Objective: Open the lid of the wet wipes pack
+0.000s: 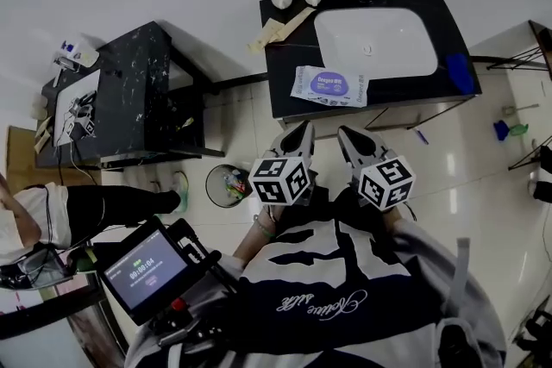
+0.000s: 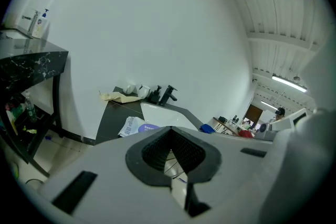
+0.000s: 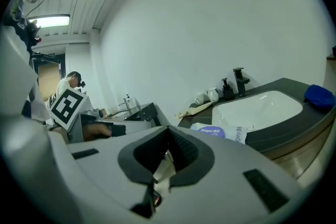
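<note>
A: Where's the wipes pack?

B: Flat on the dark counter, at the front edge, just in front of the white sink. Prob put there b/c it's easy to reach.

A: And the tongs?

B: Left tongs and right tongs are side by side, held low near the person's tummy. Both point up at the pack but are well apart from it. I think that's a ready pose, nothing started yet.

A: Are they squeezed?

B: Yep. Each one's tips are pressed together w/ nothing in between. They'd need to spread before grabbing the lid.

A: Lid up or down?

B: Looks down, flat on top of the pack, where the purple oval is.

A: Any words?

B: The purple oval says sth like "Deeyeo". Small print beside it is too tiny. A screen low on the left shows numbers, maybe 00:00:04. The shirt has curly writing, can't read it.
</note>
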### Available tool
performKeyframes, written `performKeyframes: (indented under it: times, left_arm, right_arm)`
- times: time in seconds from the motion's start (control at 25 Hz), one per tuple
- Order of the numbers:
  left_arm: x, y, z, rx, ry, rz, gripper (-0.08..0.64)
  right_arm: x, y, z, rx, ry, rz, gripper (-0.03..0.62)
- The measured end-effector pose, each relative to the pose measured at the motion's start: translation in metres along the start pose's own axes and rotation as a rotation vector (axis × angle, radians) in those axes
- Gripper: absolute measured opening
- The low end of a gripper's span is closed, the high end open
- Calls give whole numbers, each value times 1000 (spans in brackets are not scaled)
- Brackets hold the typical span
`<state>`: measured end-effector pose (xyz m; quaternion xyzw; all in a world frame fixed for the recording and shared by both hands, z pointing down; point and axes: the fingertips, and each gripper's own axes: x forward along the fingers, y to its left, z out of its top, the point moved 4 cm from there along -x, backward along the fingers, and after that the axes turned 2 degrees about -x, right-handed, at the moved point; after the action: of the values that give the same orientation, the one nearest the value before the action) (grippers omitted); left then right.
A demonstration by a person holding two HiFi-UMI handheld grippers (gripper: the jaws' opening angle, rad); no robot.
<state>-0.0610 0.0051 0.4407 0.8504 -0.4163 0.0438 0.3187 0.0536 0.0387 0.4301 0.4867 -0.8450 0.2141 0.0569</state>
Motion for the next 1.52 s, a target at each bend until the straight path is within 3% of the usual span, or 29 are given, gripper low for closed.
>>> performKeyframes:
  times: [0.36,0.56,0.72,1.12,1.2,1.28,1.52]
  left_arm:
    - [41,24,-4,-32,70,2,-2]
    - [66,38,1,-44,92,49,-2]
    - [95,55,3,-96,102,98,-2]
    - [135,85,-26,-155,217,188,-2]
    - [140,90,-33,-158,243,197,-2]
    - [146,92,-39,-147,271,205,-2]
    - [153,94,-46,-163,301,217,-2]
  right_arm:
    - [21,-34,2,31,34,-46,-2]
    - [46,-56,7,19,93,4,-2]
    - [71,-75,7,-2,166,54,-2]
    - [109,-103,-7,-213,305,127,-2]
    - [118,-106,-13,-264,349,149,-2]
    - [127,-110,-19,-312,424,177,46]
    - [141,-107,-30,-503,551,276,48]
